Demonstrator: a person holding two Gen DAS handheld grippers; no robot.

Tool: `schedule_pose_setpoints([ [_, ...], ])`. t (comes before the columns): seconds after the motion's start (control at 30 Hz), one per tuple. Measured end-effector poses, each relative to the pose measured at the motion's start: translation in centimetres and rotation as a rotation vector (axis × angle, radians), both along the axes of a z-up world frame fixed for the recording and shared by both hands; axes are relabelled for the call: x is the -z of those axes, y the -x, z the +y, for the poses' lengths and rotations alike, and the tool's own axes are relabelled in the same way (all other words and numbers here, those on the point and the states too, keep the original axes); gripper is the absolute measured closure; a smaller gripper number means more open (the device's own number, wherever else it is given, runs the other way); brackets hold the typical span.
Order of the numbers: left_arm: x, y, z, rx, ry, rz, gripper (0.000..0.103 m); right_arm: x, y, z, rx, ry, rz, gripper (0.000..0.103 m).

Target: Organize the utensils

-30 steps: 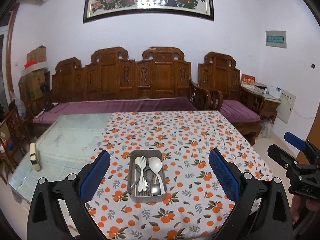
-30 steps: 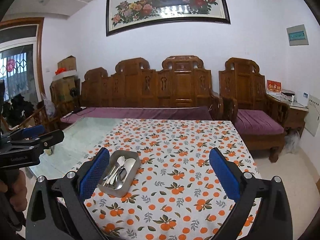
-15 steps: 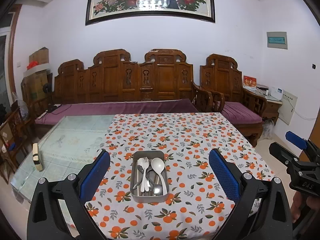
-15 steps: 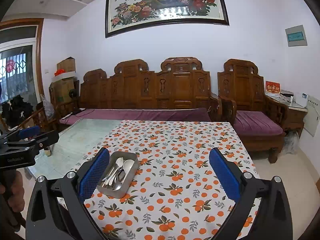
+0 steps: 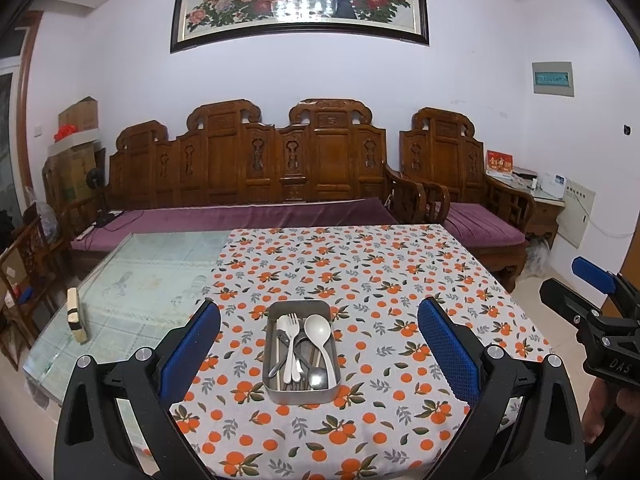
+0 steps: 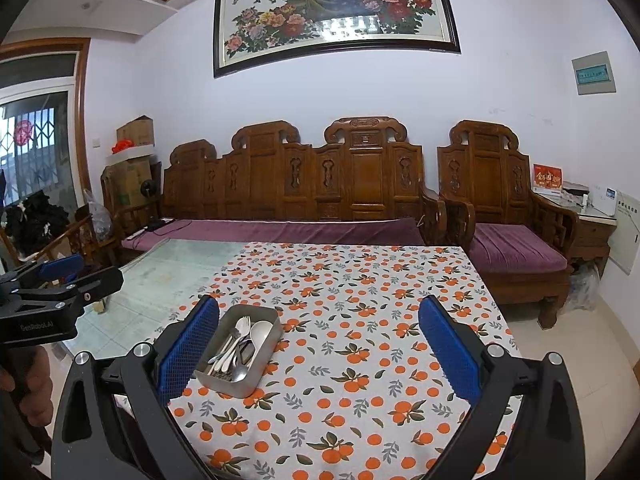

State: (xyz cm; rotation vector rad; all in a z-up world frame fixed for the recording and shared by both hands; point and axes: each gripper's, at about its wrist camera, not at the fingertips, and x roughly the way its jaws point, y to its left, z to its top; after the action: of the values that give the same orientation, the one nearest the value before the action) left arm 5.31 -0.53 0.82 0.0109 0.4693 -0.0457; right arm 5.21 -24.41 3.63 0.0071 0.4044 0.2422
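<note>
- Metal tray (image 5: pixel 301 388): rectangular, on the orange-print tablecloth (image 5: pixel 360 280), near the table's front edge; at 6 o'clock of the left wrist view, about 7 o'clock in the right wrist view.
- Utensils (image 5: pixel 300 344): all lie in the tray, jumbled and overlapping; white fork (image 5: pixel 291 332) and white spoon (image 5: pixel 318 330) on top, steel pieces and what look like chopsticks beneath.
- Left gripper (image 5: pixel 319 340): above the tray, jaws spread wide, holding nothing.
- Right gripper (image 6: pixel 319 340): to the tray's right, jaws spread wide, empty.
- Stage: fits utensils gathered into the tray, or a pile awaiting sorting; the pictures do not settle which.
- Handling note: any pick goes best by an exposed handle on top, one piece at a time.
</note>
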Motion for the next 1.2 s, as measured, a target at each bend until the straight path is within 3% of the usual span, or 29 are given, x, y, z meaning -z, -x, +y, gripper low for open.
schedule_pose_setpoints([
  [1.2,-0.37,0.54,0.03,0.009,0.007,-0.017,0.008,0.06,-0.12,0.40,0.002,-0.004,0.001,0.003],
])
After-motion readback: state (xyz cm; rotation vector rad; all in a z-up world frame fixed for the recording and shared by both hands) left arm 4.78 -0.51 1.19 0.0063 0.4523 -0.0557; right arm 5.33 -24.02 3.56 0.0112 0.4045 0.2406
